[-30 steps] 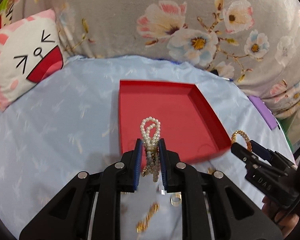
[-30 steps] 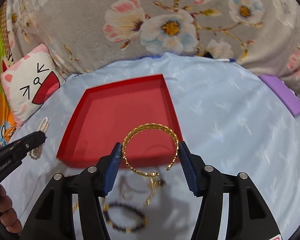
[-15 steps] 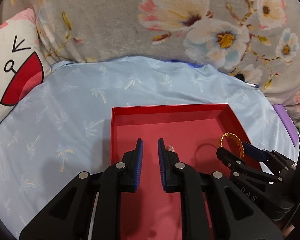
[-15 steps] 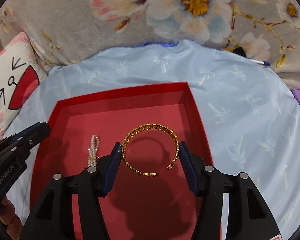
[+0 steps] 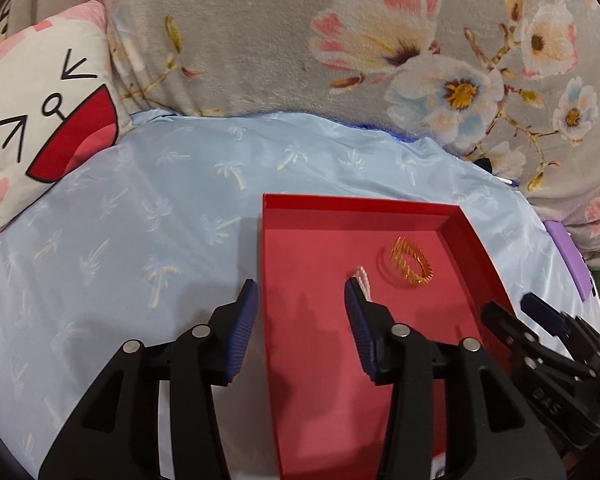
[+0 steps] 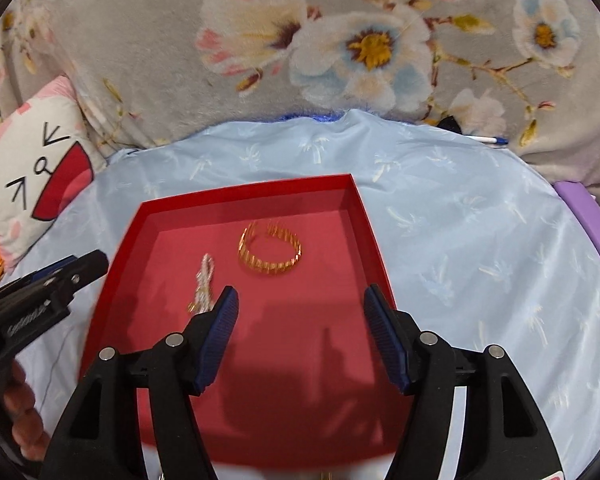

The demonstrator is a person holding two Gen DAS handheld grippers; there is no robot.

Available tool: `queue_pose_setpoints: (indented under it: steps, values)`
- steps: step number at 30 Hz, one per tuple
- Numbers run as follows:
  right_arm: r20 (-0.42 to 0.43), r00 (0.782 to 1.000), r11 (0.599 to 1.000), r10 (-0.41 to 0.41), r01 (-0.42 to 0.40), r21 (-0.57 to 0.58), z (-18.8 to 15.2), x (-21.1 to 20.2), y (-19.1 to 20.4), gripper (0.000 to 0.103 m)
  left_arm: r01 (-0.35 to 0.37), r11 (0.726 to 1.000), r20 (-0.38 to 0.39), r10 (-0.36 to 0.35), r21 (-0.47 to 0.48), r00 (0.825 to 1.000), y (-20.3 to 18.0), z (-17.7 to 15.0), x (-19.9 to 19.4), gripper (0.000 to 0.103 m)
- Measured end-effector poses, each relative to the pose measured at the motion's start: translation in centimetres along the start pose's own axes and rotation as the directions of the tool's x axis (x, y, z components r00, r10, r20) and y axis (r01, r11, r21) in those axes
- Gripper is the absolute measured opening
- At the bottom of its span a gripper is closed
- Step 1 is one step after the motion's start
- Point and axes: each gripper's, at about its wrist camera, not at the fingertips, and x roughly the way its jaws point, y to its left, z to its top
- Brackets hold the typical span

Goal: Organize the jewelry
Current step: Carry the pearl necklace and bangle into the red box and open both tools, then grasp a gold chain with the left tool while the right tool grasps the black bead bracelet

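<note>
Both my grippers' jaws are opening and empty over the red tray (image 6: 355, 200) — the gold bangle (image 6: 270, 252) and pearl strand (image 6: 204, 280) lie inside it, ahead of the right gripper (image 6: 300, 312), the left gripper (image 5: 300, 300) straddling the tray's left wall.

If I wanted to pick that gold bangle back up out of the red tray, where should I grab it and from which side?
Probably from above, across the gold bangle's closed band nearest the right claw, away from its gap at the far side. It lies flat on the red tray floor, so one finger goes inside the hoop and one outside. The pearl strand beside it lies apart, leaving room.
</note>
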Motion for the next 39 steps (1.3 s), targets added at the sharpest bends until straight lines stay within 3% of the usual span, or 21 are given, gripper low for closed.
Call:
queue_pose_setpoints:
  steps: [5,7,17,23,30,32,39]
  values:
    - [0.011,1.000,1.000,0.008,-0.009,0.023,-5.4,-5.9,-1.0,0.064,0.010,1.000,-0.016,-0.011,-0.026,1.000,0.8,-3.6,-3.4,0.046]
    - [-0.002,1.000,0.999,0.009,-0.009,0.043,-7.8,-7.8,-1.5,0.064,0.012,0.999,-0.031,-0.013,-0.036,0.999,1.2,-5.7,-4.7,0.056]
    - [-0.109,0.994,0.998,0.009,-0.002,0.063,-18.1,-12.2,-2.0,0.064,-0.023,0.999,-0.118,0.018,-0.047,0.993,2.9,-16.2,-9.5,0.057]
    - [-0.128,0.992,0.998,0.023,-0.017,0.053,-20.5,-12.9,-1.1,0.063,-0.011,0.999,-0.123,0.016,0.036,0.992,1.1,-19.2,-10.8,0.057]
    - [-0.129,0.991,0.998,0.035,-0.029,0.051,-21.0,-13.4,-0.7,0.063,0.013,0.998,-0.133,-0.004,0.067,0.991,-0.3,-19.7,-9.6,0.055]
    - [-0.128,0.991,0.998,0.033,-0.027,0.052,-20.8,-13.4,-0.7,0.063,0.013,0.996,-0.137,-0.001,0.083,0.991,-0.8,-19.7,-9.0,0.050]
    - [-0.139,0.990,0.998,0.038,-0.030,0.058,-20.6,-12.8,-0.9,0.063,-0.011,0.989,-0.112,0.028,0.147,0.993,-2.1,-19.6,-7.9,0.019]
